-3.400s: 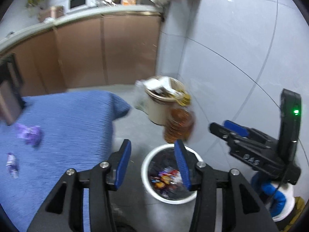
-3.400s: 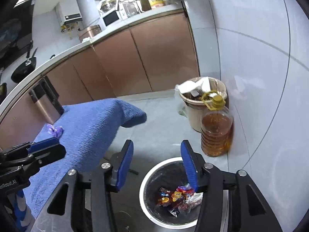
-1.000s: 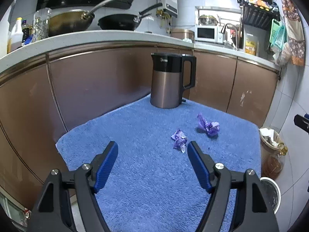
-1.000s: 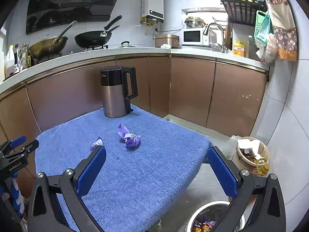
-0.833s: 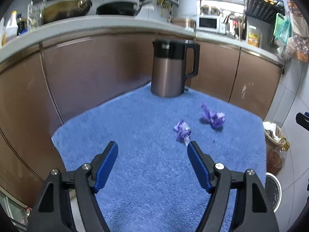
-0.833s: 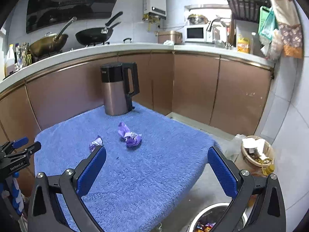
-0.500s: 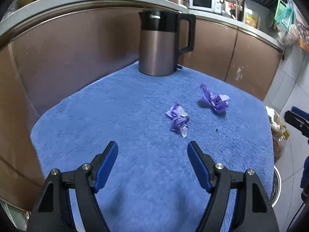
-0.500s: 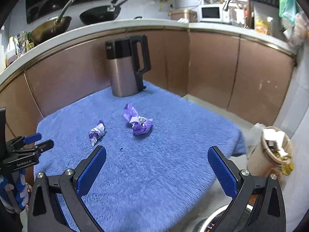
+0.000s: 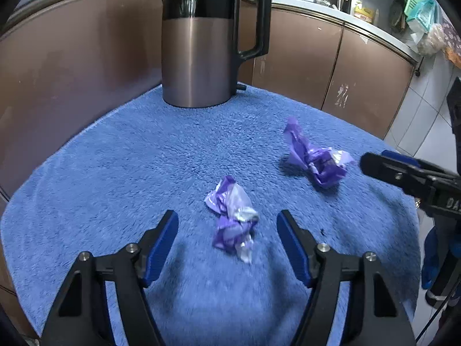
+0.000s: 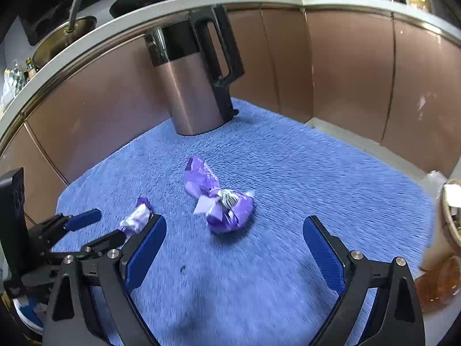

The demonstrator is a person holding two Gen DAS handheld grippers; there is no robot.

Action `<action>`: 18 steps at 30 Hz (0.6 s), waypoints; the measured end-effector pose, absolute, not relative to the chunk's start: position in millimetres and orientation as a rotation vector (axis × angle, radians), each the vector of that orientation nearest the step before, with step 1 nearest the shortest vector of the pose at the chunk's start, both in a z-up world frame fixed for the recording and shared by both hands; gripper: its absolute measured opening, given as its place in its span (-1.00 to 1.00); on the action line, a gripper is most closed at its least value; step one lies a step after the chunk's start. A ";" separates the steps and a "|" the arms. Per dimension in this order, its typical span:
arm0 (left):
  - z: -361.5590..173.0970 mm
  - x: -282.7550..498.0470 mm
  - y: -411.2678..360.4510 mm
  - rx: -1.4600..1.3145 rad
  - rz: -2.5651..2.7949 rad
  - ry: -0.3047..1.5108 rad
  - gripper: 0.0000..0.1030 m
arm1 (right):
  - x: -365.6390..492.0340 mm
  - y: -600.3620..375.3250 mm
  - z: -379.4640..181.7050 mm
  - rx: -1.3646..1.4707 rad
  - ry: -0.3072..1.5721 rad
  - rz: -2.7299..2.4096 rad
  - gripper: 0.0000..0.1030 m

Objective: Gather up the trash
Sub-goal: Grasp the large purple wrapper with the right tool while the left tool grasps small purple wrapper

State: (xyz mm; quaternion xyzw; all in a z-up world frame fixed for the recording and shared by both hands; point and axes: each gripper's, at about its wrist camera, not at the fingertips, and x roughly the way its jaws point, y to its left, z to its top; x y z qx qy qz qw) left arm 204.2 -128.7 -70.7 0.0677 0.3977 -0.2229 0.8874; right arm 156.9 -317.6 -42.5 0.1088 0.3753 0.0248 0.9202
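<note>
Purple crinkled foil wrapper, small and twisted (image 9: 232, 225), lies on the fluffy blue towel-covered counter (image 9: 115, 173) in the left wrist view, just ahead of the left gripper (image 9: 227, 239), whose jaws stand wide and empty on either side of it. A brushed-steel kettle with black handle (image 9: 201, 46) stands behind. This looks like the approach before pickup; next, lower and close on the wrapper.

From the right wrist view, a larger crumpled purple plastic wrapper (image 10: 222, 201) sits ahead of the right gripper (image 10: 233, 248), jaws spread wide, nothing held. Soft pile may snag the thin foil.
</note>
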 end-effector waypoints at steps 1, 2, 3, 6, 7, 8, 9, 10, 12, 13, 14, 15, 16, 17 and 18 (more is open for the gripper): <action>-73.8 208.5 -129.0 0.128 -0.465 0.837 0.26 | 163.1 -316.3 -46.3 0.230 0.780 0.056 0.80; -75.9 211.7 -129.4 0.120 -0.466 0.842 0.22 | 170.6 -314.4 -50.8 0.236 0.791 0.061 0.79; -79.2 215.3 -129.3 0.111 -0.466 0.850 0.19 | 175.9 -312.5 -54.0 0.239 0.799 0.066 0.78; -84.9 220.6 -128.2 0.096 -0.469 0.866 0.06 | 192.5 -304.5 -62.8 0.237 0.821 0.080 0.76; -85.9 221.5 -127.6 0.091 -0.472 0.870 0.01 | 198.6 -300.4 -65.8 0.227 0.829 0.082 0.73; -86.2 221.9 -127.3 0.085 -0.475 0.872 -0.03 | 202.8 -298.7 -67.3 0.222 0.834 0.084 0.70; -86.6 221.3 -126.2 0.081 -0.479 0.872 -0.04 | 206.6 -296.7 -69.0 0.219 0.838 0.085 0.69; -86.7 220.1 -125.1 0.079 -0.481 0.871 -0.05 | 210.7 -294.6 -70.8 0.216 0.844 0.086 0.66; -87.8 219.6 -125.1 0.078 -0.483 0.872 -0.06 | 219.2 -292.5 -74.8 0.220 0.858 0.086 0.57; -89.1 219.5 -125.5 0.081 -0.485 0.875 -0.08 | 221.9 -292.1 -77.1 0.224 0.865 0.085 0.50; -90.7 219.7 -126.6 0.084 -0.487 0.880 -0.14 | 225.0 -291.9 -80.6 0.232 0.877 0.082 0.42; -91.8 220.0 -127.4 0.086 -0.490 0.885 -0.17 | 226.2 -292.0 -82.5 0.236 0.885 0.078 0.38; -92.1 220.3 -128.5 0.086 -0.491 0.888 -0.22 | 227.9 -292.2 -85.5 0.239 0.898 0.072 0.27; -92.2 220.1 -128.4 0.085 -0.491 0.890 -0.28 | 228.3 -292.8 -87.8 0.242 0.905 0.062 0.18; -92.1 220.0 -128.6 0.085 -0.489 0.890 -0.31 | 227.5 -293.6 -87.3 0.242 0.902 0.054 0.11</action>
